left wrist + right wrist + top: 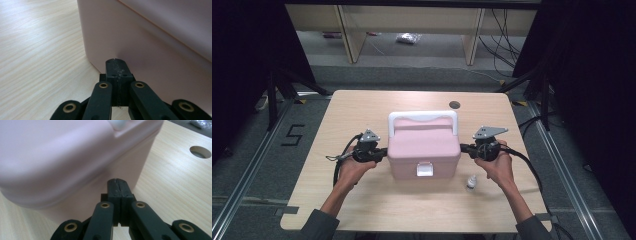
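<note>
Pink box (424,147): one, white handle and latch, mid-table (362,210), between both grippers.
Left gripper (383,151): one, jaws fully closed, empty, tips at box's left wall.
Right gripper (463,148): one, closed, empty, against right wall.
Small bottle (471,183): one, near box's front right corner.

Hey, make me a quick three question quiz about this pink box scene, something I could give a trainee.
1. True or false: both grippers have their jaws shut with nothing between them.
2. Which side of the pink box does the small bottle stand nearer? A) the left gripper's side B) the right gripper's side C) behind the box
3. What colour is the box's handle?

Key
1. True: the left gripper and the right gripper are both closed, tips pointing at the box's side walls.
2. B: it stands on the table near the right gripper.
3. White.
</note>
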A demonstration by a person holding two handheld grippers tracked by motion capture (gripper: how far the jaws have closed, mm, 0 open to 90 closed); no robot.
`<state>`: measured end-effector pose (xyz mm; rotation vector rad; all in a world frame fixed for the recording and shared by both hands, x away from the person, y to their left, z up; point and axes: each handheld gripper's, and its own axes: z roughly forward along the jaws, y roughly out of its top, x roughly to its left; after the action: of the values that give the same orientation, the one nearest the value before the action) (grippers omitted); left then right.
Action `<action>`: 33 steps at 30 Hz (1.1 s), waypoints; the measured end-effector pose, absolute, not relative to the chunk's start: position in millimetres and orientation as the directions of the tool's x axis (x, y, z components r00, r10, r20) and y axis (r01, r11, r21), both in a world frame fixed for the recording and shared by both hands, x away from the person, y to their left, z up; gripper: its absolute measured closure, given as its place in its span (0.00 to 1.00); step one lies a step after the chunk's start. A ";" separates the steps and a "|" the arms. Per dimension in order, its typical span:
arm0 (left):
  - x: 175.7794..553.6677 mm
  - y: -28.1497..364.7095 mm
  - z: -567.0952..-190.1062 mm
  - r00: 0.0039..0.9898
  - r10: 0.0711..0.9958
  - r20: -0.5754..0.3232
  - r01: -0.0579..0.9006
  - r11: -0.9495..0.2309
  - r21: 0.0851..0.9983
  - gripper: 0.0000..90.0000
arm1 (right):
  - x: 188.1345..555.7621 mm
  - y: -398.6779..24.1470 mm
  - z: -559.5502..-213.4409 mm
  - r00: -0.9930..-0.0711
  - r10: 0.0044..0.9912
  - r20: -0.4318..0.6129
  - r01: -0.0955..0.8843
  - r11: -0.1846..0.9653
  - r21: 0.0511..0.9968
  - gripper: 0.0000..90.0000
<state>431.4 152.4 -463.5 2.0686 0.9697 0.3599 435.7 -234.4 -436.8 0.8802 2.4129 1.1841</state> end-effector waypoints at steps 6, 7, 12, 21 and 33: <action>434.9 142.4 -463.0 0.671 0.738 -0.074 0.511 -0.388 0.767 1.00 | 434.3 -239.8 -434.2 -0.757 0.654 -0.001 0.413 0.479 0.774 1.00; 434.9 142.4 -463.0 0.671 0.738 -0.074 0.511 -0.388 0.767 1.00 | 433.8 -241.2 -433.6 -0.753 0.658 -0.009 0.411 0.482 0.774 1.00; 435.3 132.5 -462.9 0.672 0.738 -0.063 0.502 -0.391 0.771 1.00 | 430.9 -247.3 -432.8 -0.737 0.676 -0.010 0.424 0.474 0.772 1.00; 437.1 115.8 -461.3 0.696 0.717 -0.040 0.483 -0.426 0.765 1.00 | 426.0 -262.6 -432.5 -0.730 0.683 -0.014 0.426 0.471 0.772 1.00; 438.6 110.4 -461.8 0.705 0.708 -0.049 0.480 -0.425 0.768 0.99 | 420.9 -270.0 -433.8 -0.711 0.703 -0.011 0.431 0.448 0.783 1.00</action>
<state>438.6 110.4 -461.8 2.1041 0.9029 0.3594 420.9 -270.0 -433.8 0.9657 2.3694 1.1384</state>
